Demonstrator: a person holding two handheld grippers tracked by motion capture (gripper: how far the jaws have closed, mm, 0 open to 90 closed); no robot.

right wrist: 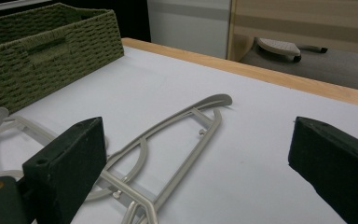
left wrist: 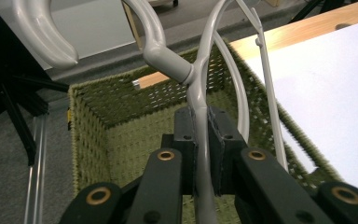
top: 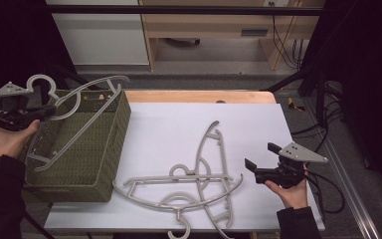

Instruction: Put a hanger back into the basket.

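High view puts the left gripper (top: 39,113) clamped on a grey hanger (top: 79,117) by its neck, long axis slanting down into the green basket (top: 110,149). Right gripper (top: 259,158), jaws wide and empty, faces two crossed hangers (top: 199,179) lying just leftward.

Hand-held gripper (right wrist: 200,168) jaws wide apart above grey hangers (right wrist: 168,140); green basket (right wrist: 42,56) beyond
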